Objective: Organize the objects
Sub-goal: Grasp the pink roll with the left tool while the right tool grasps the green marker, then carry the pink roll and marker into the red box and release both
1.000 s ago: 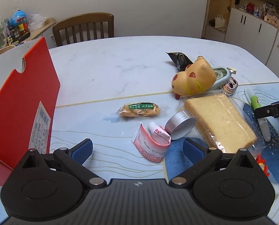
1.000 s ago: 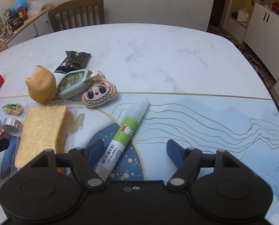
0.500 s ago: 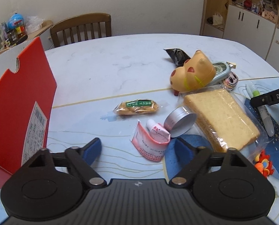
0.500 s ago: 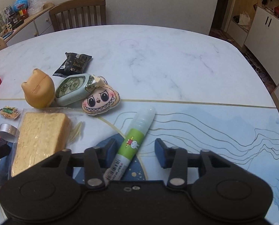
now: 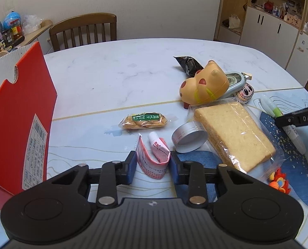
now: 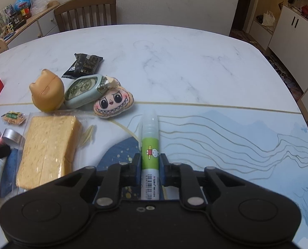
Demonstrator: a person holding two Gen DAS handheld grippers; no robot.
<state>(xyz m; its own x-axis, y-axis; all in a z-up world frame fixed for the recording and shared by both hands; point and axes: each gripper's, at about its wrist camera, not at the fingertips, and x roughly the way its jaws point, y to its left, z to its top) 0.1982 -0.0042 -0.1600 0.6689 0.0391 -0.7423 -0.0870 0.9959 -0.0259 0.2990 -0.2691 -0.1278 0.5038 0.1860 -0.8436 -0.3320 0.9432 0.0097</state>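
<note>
A curled pink packet (image 5: pixel 146 160) with a small pink tube (image 5: pixel 158 147) inside lies on the table near me. My left gripper (image 5: pixel 153 167) straddles it, its jaws closing, and both blue pads touch the packet's sides. In the right wrist view my right gripper (image 6: pixel 150 170) is shut on a green and white glue pen (image 6: pixel 150 141), which points straight away along the fingers. That pen (image 5: pixel 275 109) and one black finger of the right gripper also show at the right edge of the left wrist view.
A red cardboard box (image 5: pixel 15 114) stands at the left. A silver tin (image 5: pixel 189 139), bagged bread (image 5: pixel 232 132), a biscuit pack (image 5: pixel 143 121), a yellow toy (image 5: pixel 205 85), a green case (image 6: pixel 83 92), a plush face (image 6: pixel 112 103) and a black packet (image 6: pixel 83 65) crowd the middle. A chair (image 5: pixel 83 29) stands behind.
Both grippers have closed from wide open: the left onto the pink packet, the right onto the glue pen, which has swung straight between the fingers.
</note>
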